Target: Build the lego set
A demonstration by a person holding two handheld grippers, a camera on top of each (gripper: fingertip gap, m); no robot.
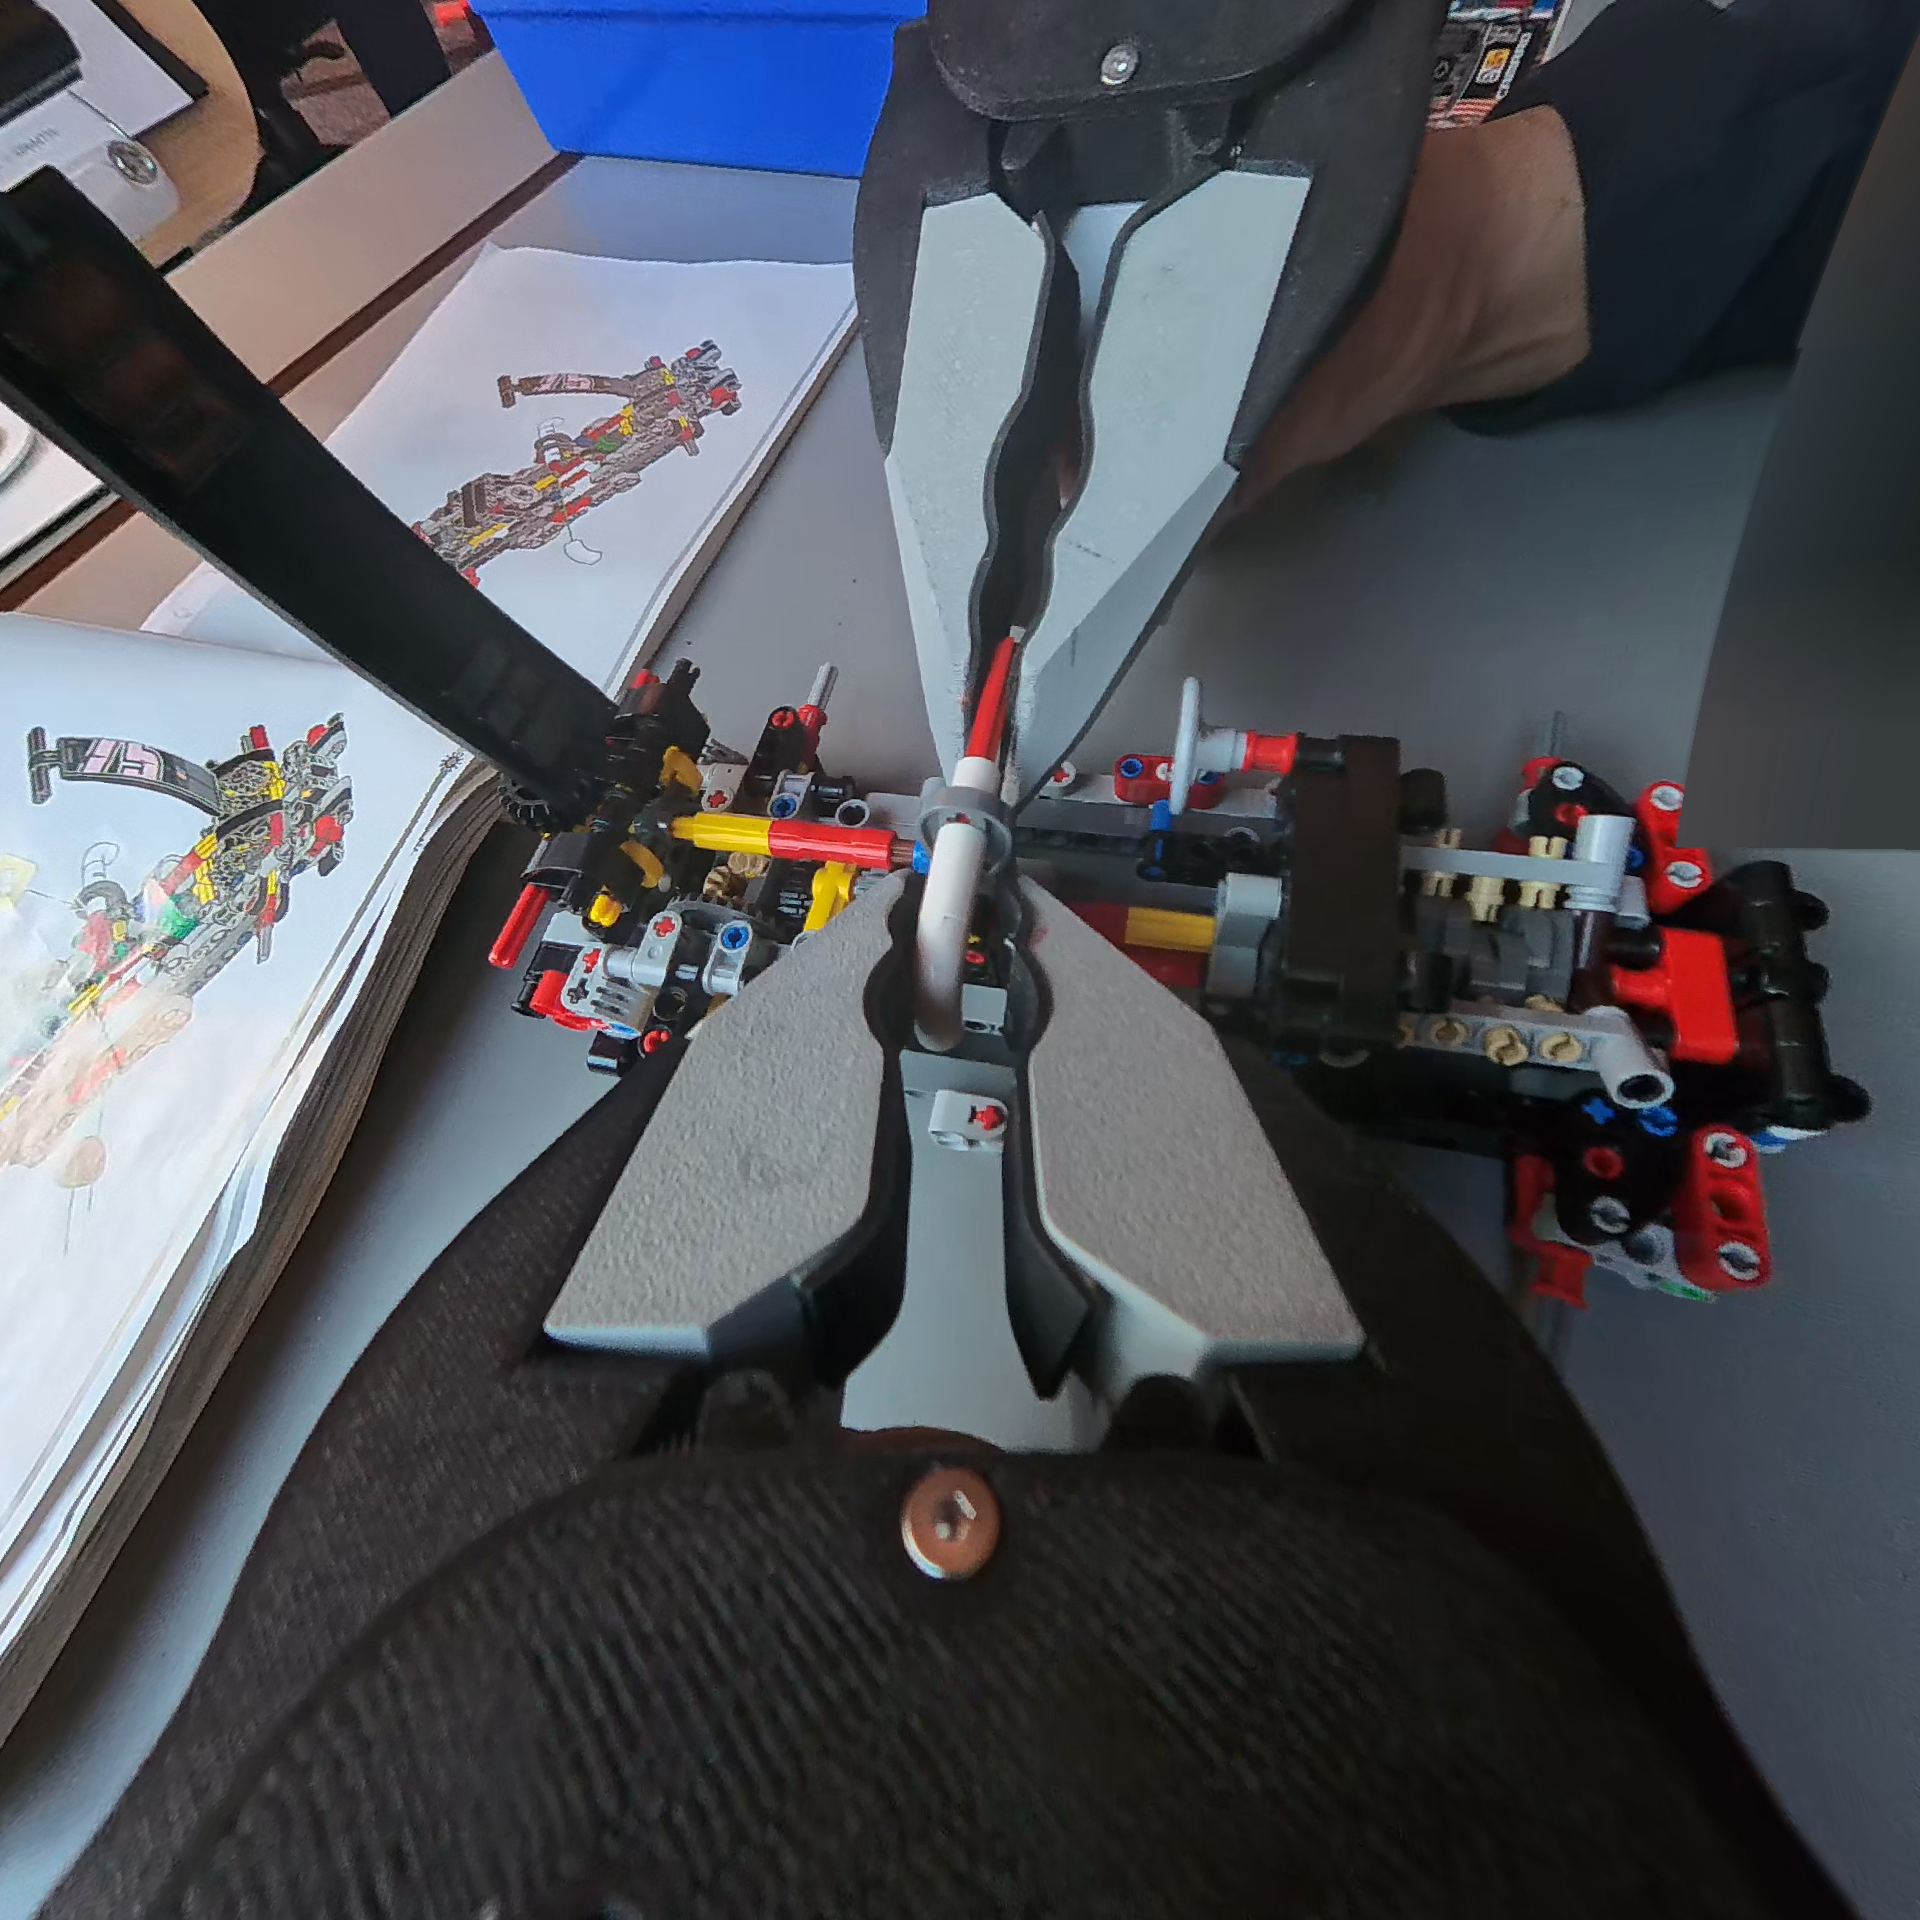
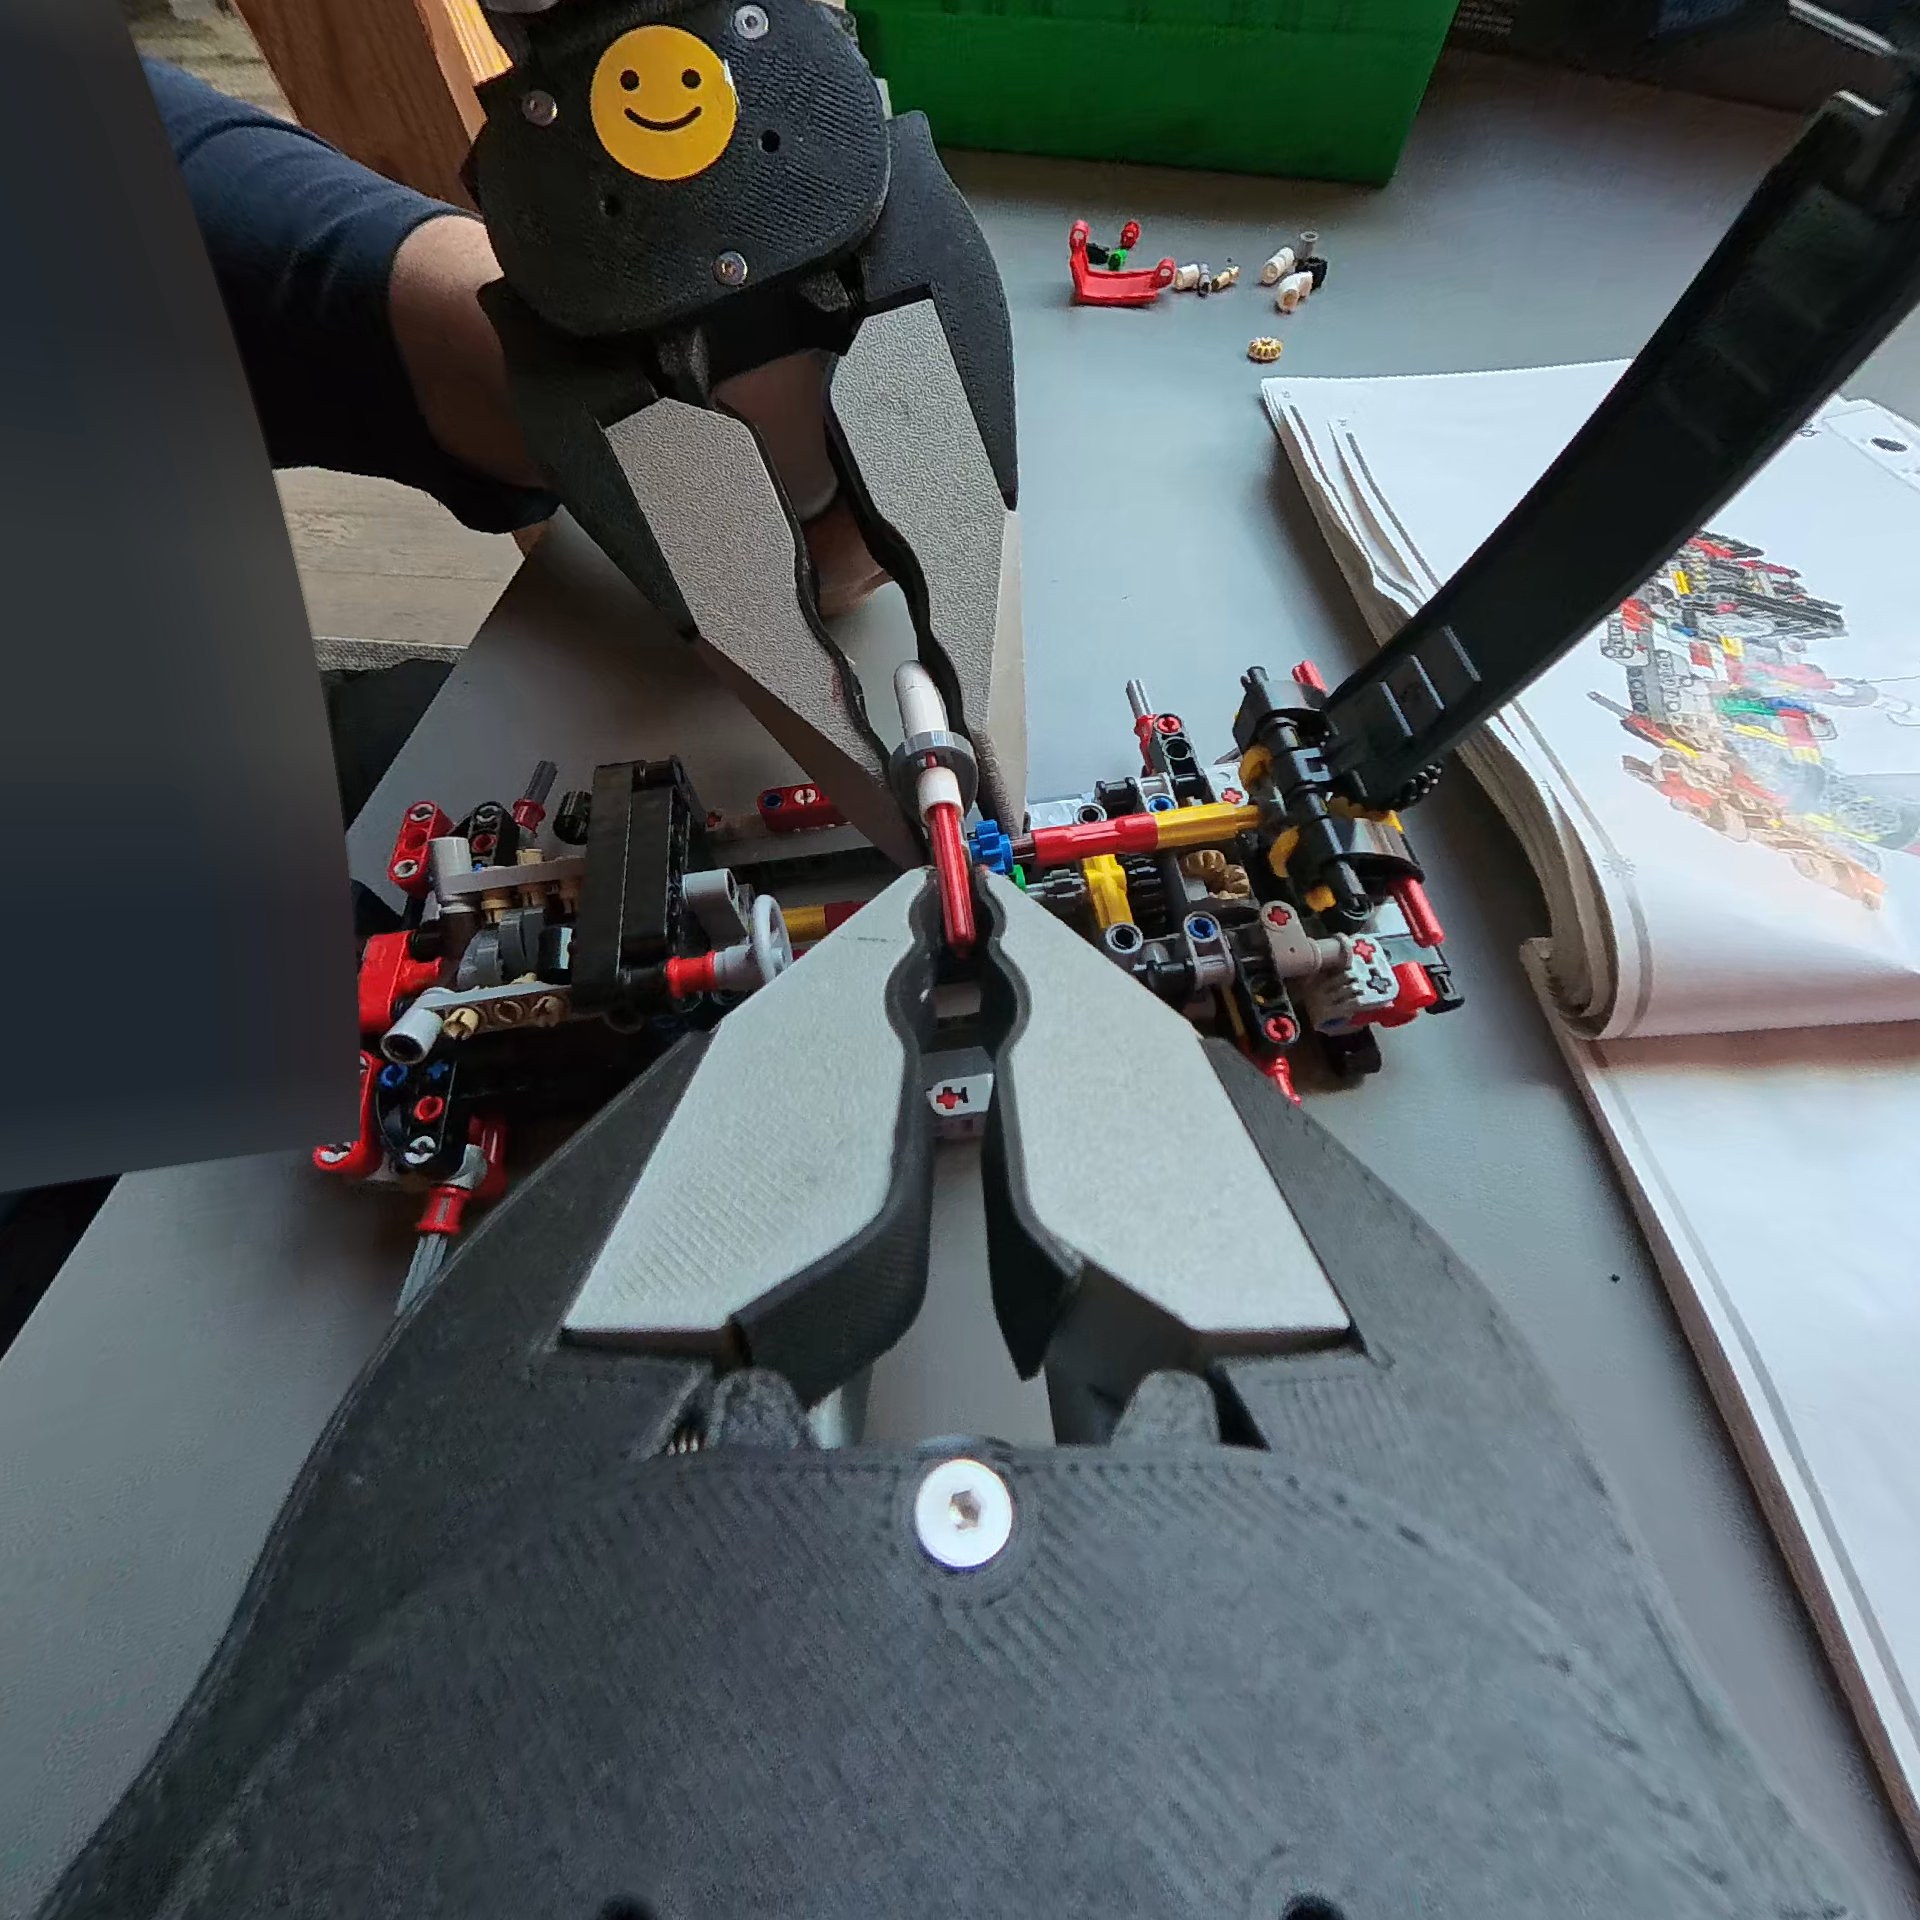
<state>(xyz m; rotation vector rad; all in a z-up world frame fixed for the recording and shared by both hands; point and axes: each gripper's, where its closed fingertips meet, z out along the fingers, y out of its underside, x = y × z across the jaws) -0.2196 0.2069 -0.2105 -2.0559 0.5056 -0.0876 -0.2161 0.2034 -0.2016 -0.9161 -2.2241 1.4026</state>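
A brick-built vehicle chassis (image 1: 1351, 935) in black, red, grey and yellow lies on the grey table (image 1: 1558, 582); it also shows in the right wrist view (image 2: 623, 894). My left gripper (image 1: 956, 896) is shut on a curved white tube (image 1: 948, 914) just above the chassis middle. My right gripper (image 2: 956, 883) faces it and is shut on a thin red axle (image 2: 951, 883). The axle runs through a grey ring (image 2: 932, 769) into the white tube (image 2: 920, 696). The right gripper (image 1: 982, 748) shows from above in the left wrist view, the left gripper (image 2: 966, 831) in the right wrist view.
An open instruction booklet (image 1: 156, 935) (image 2: 1714, 727) lies beside the chassis. A long black bar (image 1: 260, 468) (image 2: 1662, 468) reaches one end of the model. A blue bin (image 1: 707, 83), a green bin (image 2: 1143, 83) and loose small parts (image 2: 1195, 270) sit behind. A person's hand (image 1: 1455, 312) holds the right gripper. Both grippers' tips are close together, under 4 cm apart.
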